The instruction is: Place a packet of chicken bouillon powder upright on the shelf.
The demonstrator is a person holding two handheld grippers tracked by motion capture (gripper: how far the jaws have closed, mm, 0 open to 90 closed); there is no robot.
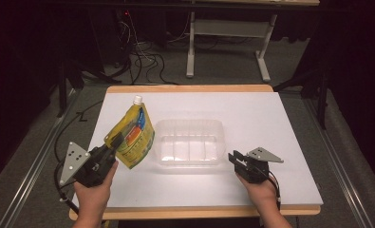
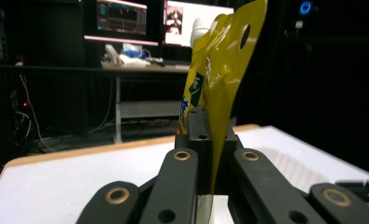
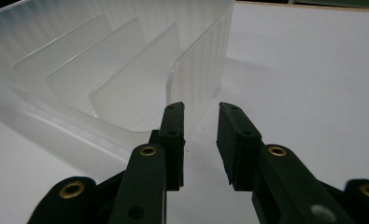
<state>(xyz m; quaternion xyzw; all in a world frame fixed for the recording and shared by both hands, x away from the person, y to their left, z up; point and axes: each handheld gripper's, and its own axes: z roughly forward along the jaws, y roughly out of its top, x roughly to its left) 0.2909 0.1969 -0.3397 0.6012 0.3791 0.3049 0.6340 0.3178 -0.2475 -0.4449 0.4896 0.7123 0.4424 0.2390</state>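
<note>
A yellow spouted pouch with a white cap is held tilted above the white table, left of a clear plastic tray. My left gripper is shut on the pouch's lower corner; in the left gripper view the pouch rises upright from between the jaws of the left gripper. My right gripper rests near the tray's right front corner. In the right gripper view the right gripper stands open with a narrow gap, just short of the ribbed tray, nothing between the pads.
The white table top has a wooden edge along front and back. Cables and a grey desk frame stand on the floor behind the table. Monitors glow on a far desk in the left gripper view.
</note>
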